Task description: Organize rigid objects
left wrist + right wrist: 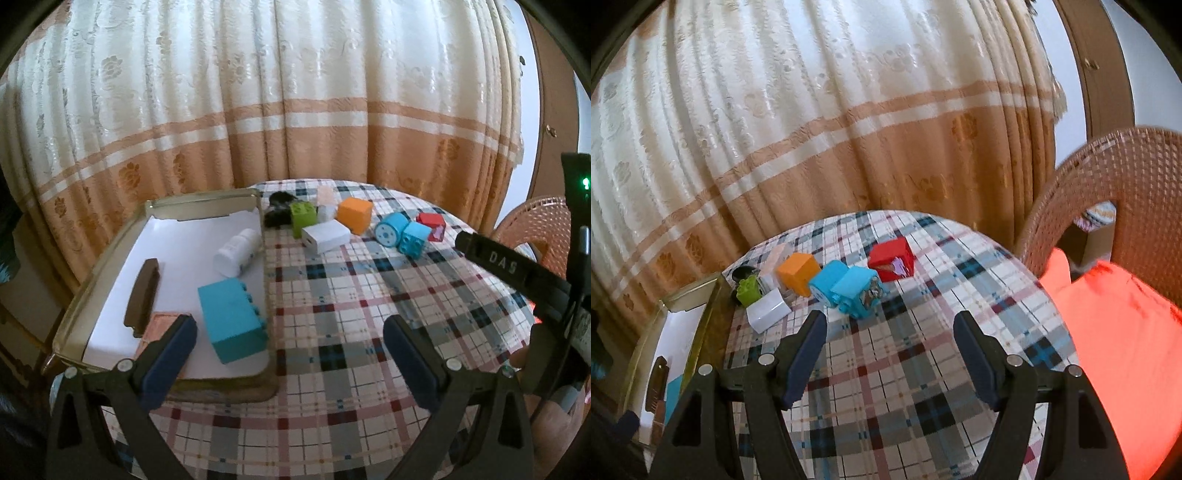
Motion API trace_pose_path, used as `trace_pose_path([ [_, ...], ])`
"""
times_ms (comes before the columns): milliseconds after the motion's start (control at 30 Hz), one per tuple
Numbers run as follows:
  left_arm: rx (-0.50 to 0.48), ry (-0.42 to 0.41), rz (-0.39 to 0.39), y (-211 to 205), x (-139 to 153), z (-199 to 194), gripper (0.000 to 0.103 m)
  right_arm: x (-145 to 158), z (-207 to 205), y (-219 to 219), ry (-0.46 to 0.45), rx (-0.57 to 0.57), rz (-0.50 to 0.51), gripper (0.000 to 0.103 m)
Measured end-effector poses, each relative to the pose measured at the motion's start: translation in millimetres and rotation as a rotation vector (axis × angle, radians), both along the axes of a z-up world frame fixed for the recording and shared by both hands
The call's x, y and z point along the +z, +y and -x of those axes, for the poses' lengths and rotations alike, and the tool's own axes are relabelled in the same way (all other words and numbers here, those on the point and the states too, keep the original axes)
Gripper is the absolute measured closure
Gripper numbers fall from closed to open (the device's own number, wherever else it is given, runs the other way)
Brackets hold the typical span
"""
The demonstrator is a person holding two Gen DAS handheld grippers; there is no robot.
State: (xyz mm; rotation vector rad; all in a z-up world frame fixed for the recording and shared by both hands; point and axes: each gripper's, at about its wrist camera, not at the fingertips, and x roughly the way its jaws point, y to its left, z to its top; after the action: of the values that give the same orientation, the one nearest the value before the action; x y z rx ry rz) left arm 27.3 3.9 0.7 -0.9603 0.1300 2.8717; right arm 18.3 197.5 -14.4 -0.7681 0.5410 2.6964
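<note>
A gold-rimmed tray [92,273] with a white floor holds a large teal block [232,321], a white bottle [236,251], a dark brown bar [142,295] and a pinkish block [159,325]. Loose on the plaid table lie a green brick [303,218], a white box [325,238], an orange cube [354,215], two blue bricks [402,232] and a red box [431,223]. My left gripper [290,332] is open over the tray's right edge, holding nothing. My right gripper [890,332] is open just short of the blue bricks [849,291], nothing between its fingers.
A small black object [277,210] lies beside the green brick. A wicker chair [1108,192] with an orange-red cushion [1119,343] stands close at the table's right. A patterned curtain [258,110] hangs behind the round table. The right gripper's body [517,273] shows in the left wrist view.
</note>
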Motion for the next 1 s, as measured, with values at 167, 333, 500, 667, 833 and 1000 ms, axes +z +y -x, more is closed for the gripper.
trace_pose_path([
  [167,-0.010,-0.019,0.001,5.0,-4.4,-0.1,0.001,-6.4,-0.6,11.4,-0.020,-0.014,0.059,0.030],
  [333,-0.025,-0.031,0.005,11.9,-7.4,-0.6,0.001,-12.3,0.6,15.6,-0.055,0.005,0.091,0.030],
  [500,-0.054,-0.050,0.005,21.5,-11.2,-2.5,0.001,-16.1,0.0,20.6,-0.070,0.002,0.117,0.030],
  [667,-0.077,-0.063,0.012,29.1,-15.3,-5.0,0.001,-17.9,-1.9,23.7,-0.088,0.013,0.134,0.030],
  [833,-0.100,-0.057,0.027,35.5,-14.2,-6.0,0.001,-21.0,-2.1,28.1,-0.127,0.036,0.132,0.030],
  [1000,-0.143,-0.061,0.030,44.4,-14.7,-5.8,0.001,-17.1,3.4,34.6,-0.147,0.056,0.093,0.030],
])
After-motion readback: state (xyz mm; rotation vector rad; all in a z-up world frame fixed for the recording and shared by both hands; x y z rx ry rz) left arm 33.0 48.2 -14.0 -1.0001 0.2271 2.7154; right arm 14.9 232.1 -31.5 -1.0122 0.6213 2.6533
